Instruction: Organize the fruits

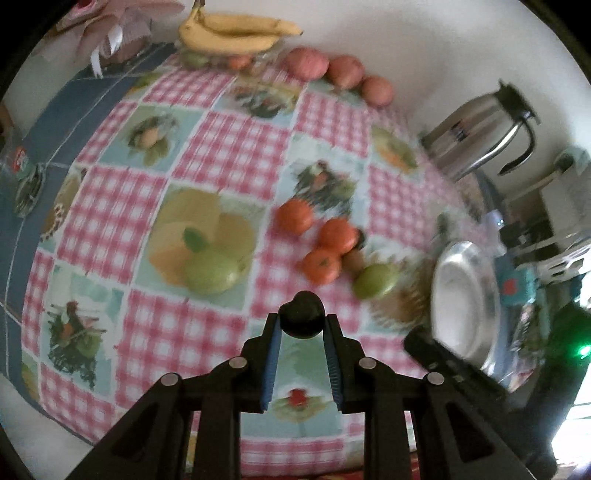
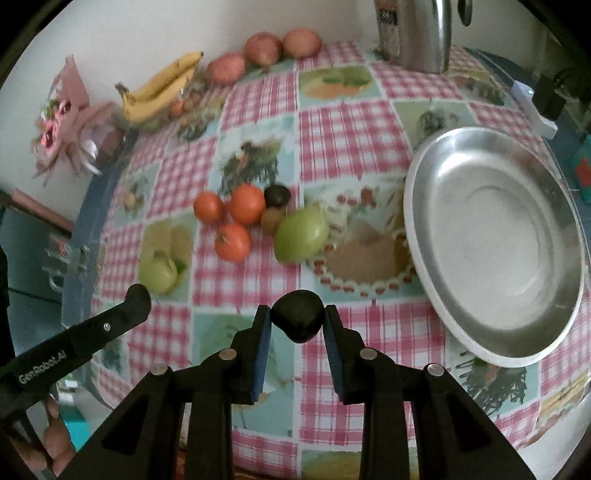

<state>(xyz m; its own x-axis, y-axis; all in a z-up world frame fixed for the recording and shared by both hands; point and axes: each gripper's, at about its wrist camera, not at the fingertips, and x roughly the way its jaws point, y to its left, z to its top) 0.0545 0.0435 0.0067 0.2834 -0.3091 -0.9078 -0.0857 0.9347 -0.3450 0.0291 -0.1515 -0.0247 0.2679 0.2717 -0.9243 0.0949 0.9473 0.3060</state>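
My left gripper (image 1: 302,325) is shut on a dark avocado (image 1: 302,314) and holds it above the checked tablecloth. My right gripper (image 2: 297,325) is shut on another dark avocado (image 2: 297,319), left of the steel plate (image 2: 495,321). Three orange tangerines (image 2: 242,205) lie mid-table with a green mango (image 2: 301,234), a kiwi (image 2: 272,219) and a third dark avocado (image 2: 277,195). A second green mango (image 1: 210,273) lies to the left. The plate also shows in the left wrist view (image 1: 461,295). The left gripper's body (image 2: 74,339) shows in the right wrist view.
Bananas (image 1: 236,33) lie on a glass bowl at the back wall beside three pomegranates (image 1: 338,72). A steel thermos jug (image 1: 476,133) stands at the back right. A pink flower bouquet (image 2: 70,125) sits at the back left corner.
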